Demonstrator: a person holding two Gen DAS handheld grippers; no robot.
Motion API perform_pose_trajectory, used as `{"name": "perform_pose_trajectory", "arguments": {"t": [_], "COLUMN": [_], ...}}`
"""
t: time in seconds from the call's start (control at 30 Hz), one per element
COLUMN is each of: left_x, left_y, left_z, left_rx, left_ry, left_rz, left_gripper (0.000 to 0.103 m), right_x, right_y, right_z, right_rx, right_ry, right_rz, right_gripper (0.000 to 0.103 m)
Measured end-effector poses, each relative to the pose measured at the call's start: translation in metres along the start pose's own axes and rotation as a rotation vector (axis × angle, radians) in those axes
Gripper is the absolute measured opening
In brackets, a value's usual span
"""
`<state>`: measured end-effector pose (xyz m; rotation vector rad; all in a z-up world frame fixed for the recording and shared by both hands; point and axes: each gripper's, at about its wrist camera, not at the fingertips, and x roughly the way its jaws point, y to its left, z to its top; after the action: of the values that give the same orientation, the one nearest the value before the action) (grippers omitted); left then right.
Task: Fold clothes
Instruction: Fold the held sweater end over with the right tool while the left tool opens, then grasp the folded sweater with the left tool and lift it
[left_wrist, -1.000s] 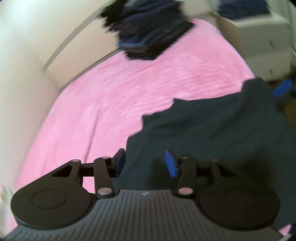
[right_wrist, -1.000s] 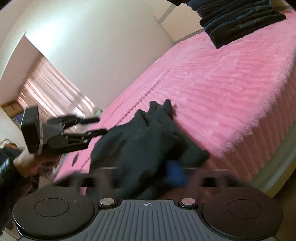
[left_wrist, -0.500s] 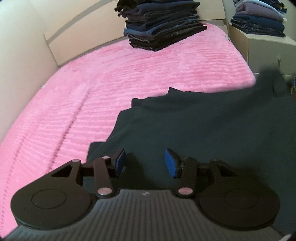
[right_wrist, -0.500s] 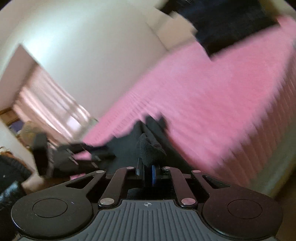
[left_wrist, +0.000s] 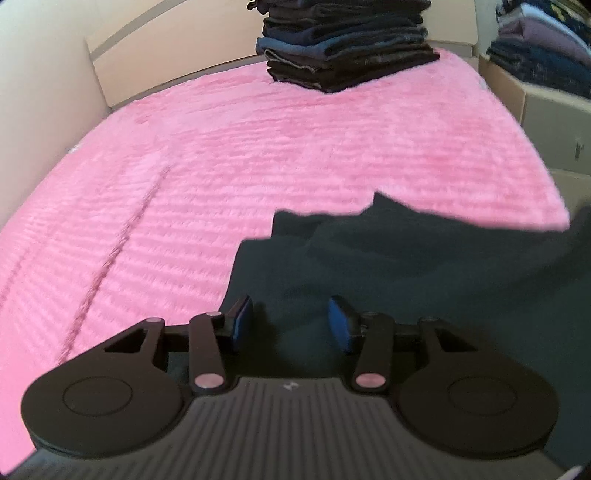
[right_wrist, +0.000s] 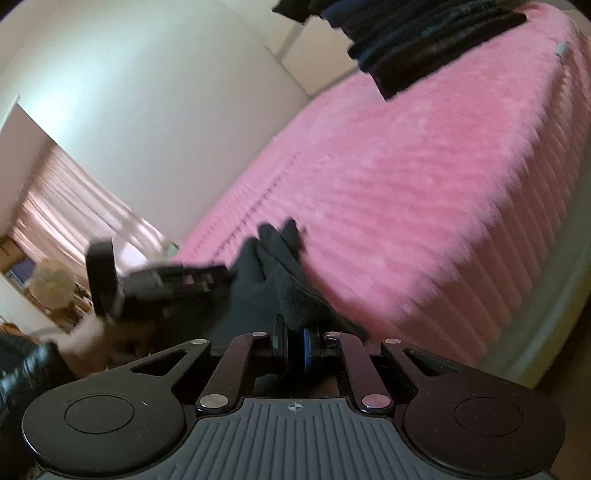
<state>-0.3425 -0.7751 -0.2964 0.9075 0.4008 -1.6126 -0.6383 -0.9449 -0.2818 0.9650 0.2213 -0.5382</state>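
Here the spreading-out step is in hand: the right hand-held gripper (right_wrist: 293, 347) is clenched on a bunched edge of the dark garment (left_wrist: 388, 280), which lies at the near edge of the pink bed (left_wrist: 258, 155). The left hand-held gripper (left_wrist: 291, 325) hovers over it, jaws apart and empty. Next, the left likely needs to pinch the opposite edge so the cloth can be pulled flat.

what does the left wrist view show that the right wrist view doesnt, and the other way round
Only the left wrist view: the left gripper open over the dark garment, and a second clothes pile beside the bed. Only the right wrist view: the right gripper shut on a fold of that garment, a curtained window, and a hand. Both: the pink blanket and the folded stack.
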Motion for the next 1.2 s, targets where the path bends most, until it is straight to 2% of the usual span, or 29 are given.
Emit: {"name": "perform_pose_trajectory", "arguments": {"t": [0.1, 0.3, 0.37, 0.43, 0.5, 0.57, 0.7, 0.77, 0.87, 1.03, 1.1, 1.2], "left_x": [0.003, 0.040, 0.038, 0.030, 0.019, 0.019, 0.047, 0.051, 0.026, -0.053, -0.088, -0.128], "left_y": [0.021, 0.054, 0.052, 0.048, 0.045, 0.044, 0.038, 0.037, 0.047, 0.056, 0.045, 0.020], "left_z": [0.010, 0.018, 0.019, 0.022, 0.029, 0.035, 0.035, 0.031, 0.028, 0.004, -0.016, -0.050], "left_rx": [-0.079, -0.163, -0.155, -0.130, -0.118, -0.122, -0.119, -0.124, -0.175, -0.180, -0.174, -0.169], "left_ry": [-0.004, 0.119, 0.097, 0.048, -0.032, -0.062, 0.018, 0.038, 0.011, -0.028, -0.035, -0.037], "left_rz": [-0.054, -0.105, -0.142, -0.155, -0.157, -0.156, -0.152, -0.129, -0.068, 0.059, 0.072, 0.052], "left_gripper": [0.041, 0.041, 0.014, 0.008, 0.007, 0.007, 0.009, 0.017, 0.019, 0.022, 0.022, 0.027], "right_x": [-0.007, -0.005, -0.008, -0.013, -0.020, -0.022, -0.011, -0.012, -0.018, -0.040, -0.046, -0.039], "right_y": [0.000, 0.002, 0.005, 0.008, 0.016, 0.017, -0.007, -0.003, 0.001, 0.019, 0.031, 0.054], "right_z": [-0.006, -0.006, -0.005, -0.003, -0.001, 0.000, -0.007, -0.008, -0.005, 0.000, -0.001, -0.008], "right_rx": [-0.008, -0.031, -0.046, -0.064, -0.110, -0.130, -0.037, -0.053, -0.073, -0.151, -0.181, -0.230], "right_ry": [0.007, 0.019, 0.008, -0.012, -0.043, -0.054, -0.017, -0.008, -0.007, -0.067, -0.085, -0.057], "right_rz": [-0.006, -0.011, -0.010, -0.008, -0.011, -0.027, -0.065, -0.077, -0.099, -0.191, -0.162, -0.056], "right_gripper": [0.006, 0.006, 0.006, 0.005, 0.005, 0.005, 0.005, 0.006, 0.006, 0.007, 0.007, 0.007]}}
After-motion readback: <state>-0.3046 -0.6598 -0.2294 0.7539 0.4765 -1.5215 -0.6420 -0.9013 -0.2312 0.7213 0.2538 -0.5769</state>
